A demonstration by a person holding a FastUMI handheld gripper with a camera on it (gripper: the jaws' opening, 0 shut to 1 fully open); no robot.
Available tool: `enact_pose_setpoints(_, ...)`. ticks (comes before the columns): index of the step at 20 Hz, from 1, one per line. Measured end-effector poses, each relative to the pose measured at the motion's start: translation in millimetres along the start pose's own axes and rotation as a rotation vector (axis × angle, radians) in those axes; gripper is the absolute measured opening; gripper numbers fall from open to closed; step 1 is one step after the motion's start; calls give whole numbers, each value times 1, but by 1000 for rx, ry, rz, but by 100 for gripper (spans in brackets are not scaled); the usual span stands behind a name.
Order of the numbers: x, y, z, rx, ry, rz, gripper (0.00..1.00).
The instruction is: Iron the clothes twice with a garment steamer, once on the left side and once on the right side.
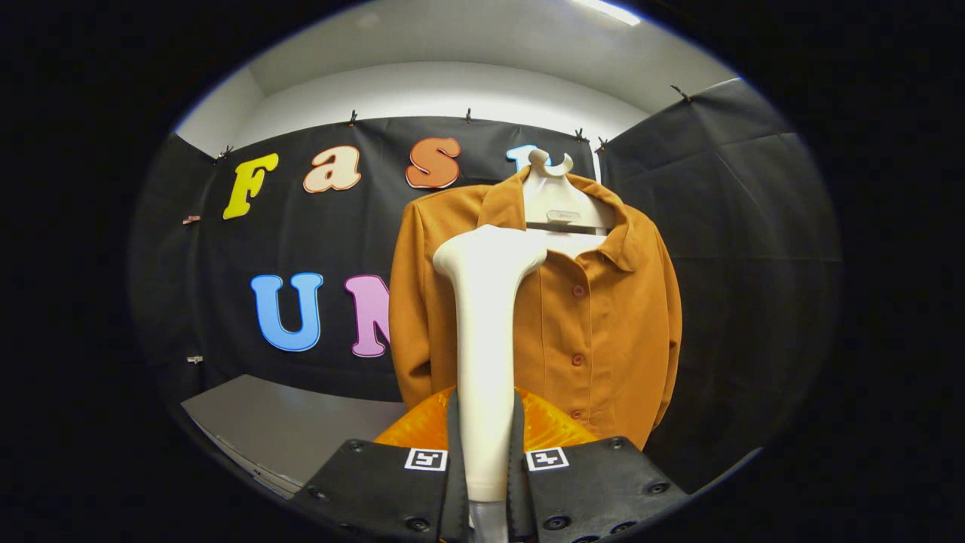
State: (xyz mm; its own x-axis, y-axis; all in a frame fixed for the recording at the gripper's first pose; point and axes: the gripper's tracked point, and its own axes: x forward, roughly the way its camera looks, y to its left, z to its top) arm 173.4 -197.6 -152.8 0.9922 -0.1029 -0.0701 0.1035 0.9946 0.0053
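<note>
The booth is closed off w/ black cloth walls under a white ceiling, and a grey desk is seen low at the left, beyond the jaws. An orange-brown jacket is hung upright on a white hanger in front of the back wall, buttons fastened down the front, collar open. The white garment steamer is held upright betw. the jaws, its handle clamped on both sides by the gripper, closed on it. The steamer head is seen in front of the jacket's left half, approx. at chest height; contact w/ the fabric cannot be judged.
</note>
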Motion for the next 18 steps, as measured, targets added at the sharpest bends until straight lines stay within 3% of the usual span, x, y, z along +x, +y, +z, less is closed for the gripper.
enact_pose_setpoints(18, -30, -24, -139, 17, 279, -27, 23)
